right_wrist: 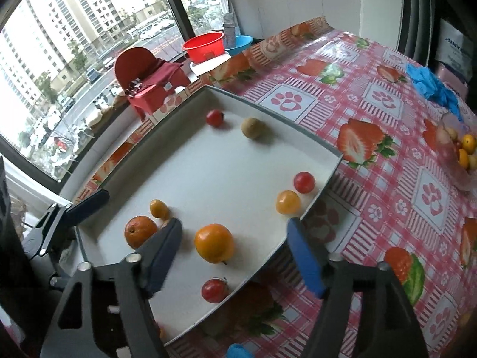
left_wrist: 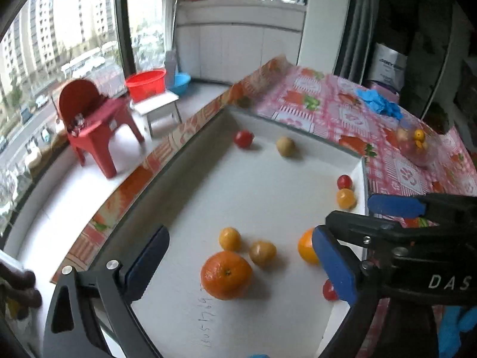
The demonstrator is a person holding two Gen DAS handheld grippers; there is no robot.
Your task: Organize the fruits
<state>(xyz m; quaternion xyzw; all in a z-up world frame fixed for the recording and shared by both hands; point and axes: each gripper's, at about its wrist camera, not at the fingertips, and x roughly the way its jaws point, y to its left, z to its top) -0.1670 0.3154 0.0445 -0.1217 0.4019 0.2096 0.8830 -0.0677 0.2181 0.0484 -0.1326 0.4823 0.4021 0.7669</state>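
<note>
Both the left gripper [left_wrist: 241, 271] and right gripper [right_wrist: 235, 253] hang over the tray [right_wrist: 325, 179], jaws wide apart, gripping nothing.

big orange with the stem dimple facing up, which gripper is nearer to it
Left. The left gripper has the big orange sitting between its open jaws; the right gripper is off to its right, around the yellow-orange fruit.

The right claw's blue finger [left_wrist: 337, 265] hides half a tomato [left_wrist: 328, 291] — and part of an orange [left_wrist: 305, 246].
</note>
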